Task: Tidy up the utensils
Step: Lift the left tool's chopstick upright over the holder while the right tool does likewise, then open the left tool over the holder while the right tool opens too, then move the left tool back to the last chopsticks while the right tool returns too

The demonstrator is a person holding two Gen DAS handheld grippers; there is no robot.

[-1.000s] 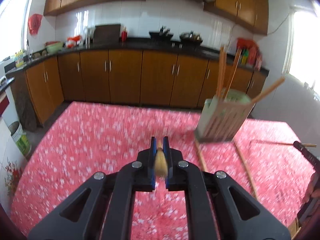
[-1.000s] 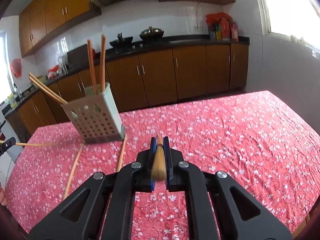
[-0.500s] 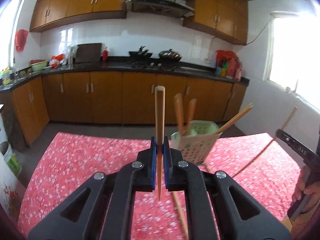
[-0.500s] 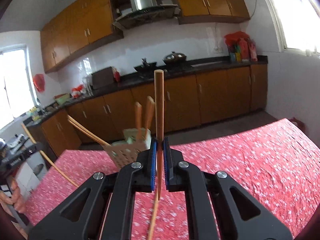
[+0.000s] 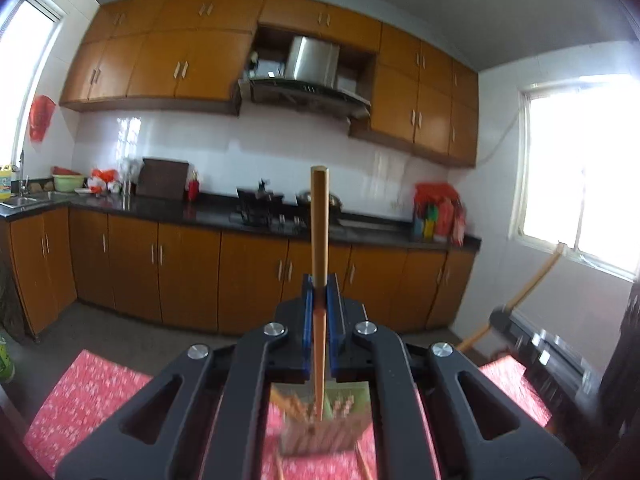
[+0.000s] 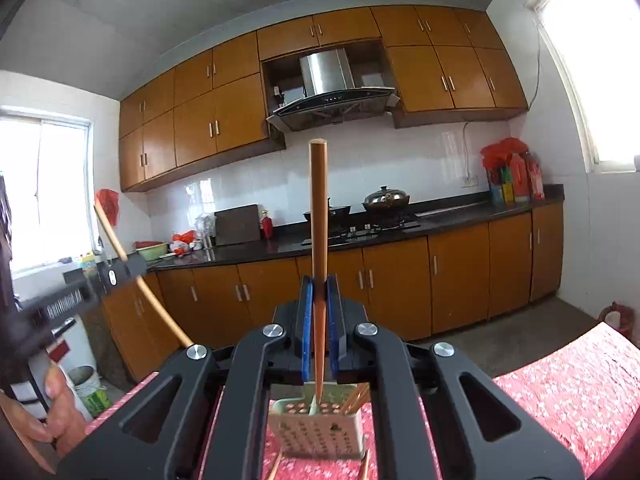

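Two pairs of tongs, each clenched on one chopstick held upright.

Left tongs (image 5: 319, 292): blue pads pinching a wooden chopstick (image 5: 319, 240) at about mid-length, blunt end up, thin tip down. Directly below that tip, seen through the frame of the tongs: a perforated utensil holder (image 5: 320, 436), blurred, with several chopsticks already standing inside. Under the holder, a red floral tablecloth (image 5: 80, 400) over the bench. Two loose chopsticks (image 5: 362, 464) flat on the cloth at the holder's base, on either side. Off to the right of the left tongs, the other tongs with their own stick slanting up toward the window.

Right tongs (image 6: 319, 292): likewise shut on a second chopstick (image 6: 319, 220), vertical, blunt end high, point low. Just beneath the point, the same pale holder (image 6: 316, 432), sharper here, round holes across its front face, a bundle of sticks leaning in its right half. Whether the point touches the holder or hangs above it: cannot tell. To the left of the right tongs, a hand (image 6: 44, 412) gripping the handle of the left tongs, their stick angled up and leftward.

Farther off, beyond both tongs: brown lower cabinets (image 6: 400, 284) under a dark countertop, a lidded pot (image 6: 386, 198) on the stove, a steel range hood (image 6: 330, 80) set among upper cabinets, bright windows on the side walls.
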